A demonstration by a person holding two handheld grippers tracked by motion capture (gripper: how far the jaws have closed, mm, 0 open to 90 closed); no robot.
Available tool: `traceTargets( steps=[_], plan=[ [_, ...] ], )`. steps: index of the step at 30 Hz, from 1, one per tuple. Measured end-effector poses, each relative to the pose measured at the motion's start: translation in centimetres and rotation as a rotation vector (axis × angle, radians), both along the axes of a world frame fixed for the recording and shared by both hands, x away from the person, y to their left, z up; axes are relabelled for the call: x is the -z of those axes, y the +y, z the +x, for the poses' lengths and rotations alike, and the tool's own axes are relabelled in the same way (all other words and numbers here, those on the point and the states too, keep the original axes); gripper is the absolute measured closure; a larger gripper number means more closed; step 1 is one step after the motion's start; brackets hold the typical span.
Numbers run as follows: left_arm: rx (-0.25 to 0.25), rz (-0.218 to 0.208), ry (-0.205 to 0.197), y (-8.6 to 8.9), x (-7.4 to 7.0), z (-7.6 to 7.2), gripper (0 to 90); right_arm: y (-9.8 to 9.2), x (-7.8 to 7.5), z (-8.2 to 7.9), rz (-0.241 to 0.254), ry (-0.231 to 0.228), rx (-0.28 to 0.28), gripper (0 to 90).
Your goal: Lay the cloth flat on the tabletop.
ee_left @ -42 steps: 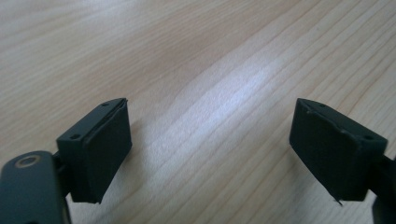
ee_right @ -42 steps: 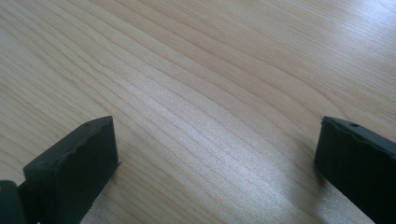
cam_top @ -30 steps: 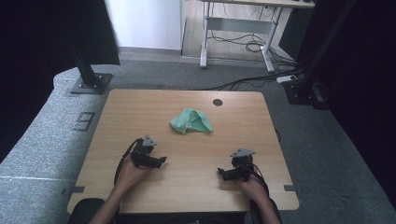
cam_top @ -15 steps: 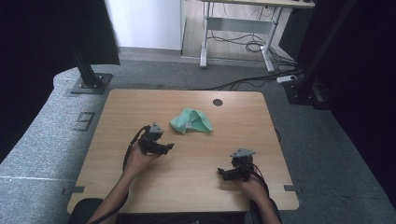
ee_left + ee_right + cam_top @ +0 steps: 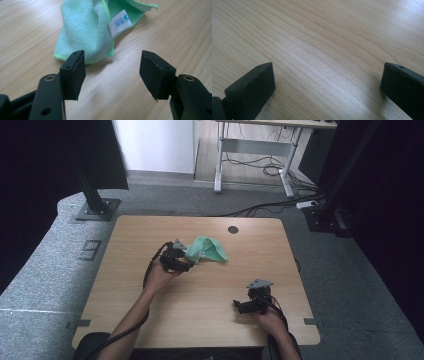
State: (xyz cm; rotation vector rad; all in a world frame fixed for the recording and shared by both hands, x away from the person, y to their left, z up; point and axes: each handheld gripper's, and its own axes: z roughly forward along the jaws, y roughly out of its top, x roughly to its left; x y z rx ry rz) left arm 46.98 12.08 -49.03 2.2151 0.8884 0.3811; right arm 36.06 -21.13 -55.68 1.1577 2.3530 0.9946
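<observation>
Here your left hand-held gripper has just been closing, jaws half apart, nothing between them, beside the green microfibre cloth on the desk; its white label carries blurred blue print. Your right hand-held gripper gapes wide, holding nothing.

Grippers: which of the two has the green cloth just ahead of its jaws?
The left gripper, at the cloth mid-table; its jaws have just been closing, nothing between them. The right gripper faces bare table.

Light wood desk with a crumpled green cloth lying on it, upper middle of the frame.
</observation>
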Motion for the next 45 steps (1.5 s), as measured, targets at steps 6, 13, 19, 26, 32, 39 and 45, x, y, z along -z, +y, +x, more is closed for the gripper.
traceTargets(
  steps=[6, 13, 19, 26, 32, 39, 45],
  plan=[
    [0.023, 0.024, -0.012, -1.3, 0.2, 1.4, 42.0, 0.0, 0.0, 0.0, -0.001, -0.002, -0.001, 0.0],
    [0.022, 0.071, -0.001, -2.0, 1.1, 2.9, 57.6, 0.0, 0.0, 0.0, 0.000, -0.002, -0.001, 0.0],
    [0.010, 0.043, 0.057, -1.6, 2.0, 3.6, 83.7, 0.0, 0.0, 0.0, 0.000, -0.002, -0.002, 0.0],
    [0.028, 0.019, 0.069, -1.7, 1.1, 3.0, 87.9, 0.0, 0.0, 0.0, -0.001, -0.002, -0.002, 0.0],
    [0.046, -0.024, 0.065, -1.7, -0.7, 1.9, 87.9, 0.0, 0.0, 0.0, -0.001, -0.002, -0.001, 0.0],
    [0.074, -0.103, 0.043, -0.8, -4.4, 0.4, 88.0, 0.0, 0.0, 0.0, 0.000, -0.003, -0.006, 0.0],
    [0.047, -0.138, 0.017, 0.2, -6.2, 0.2, 88.0, -0.1, 0.0, 0.1, 0.000, -0.004, -0.011, 0.0]
  ],
)
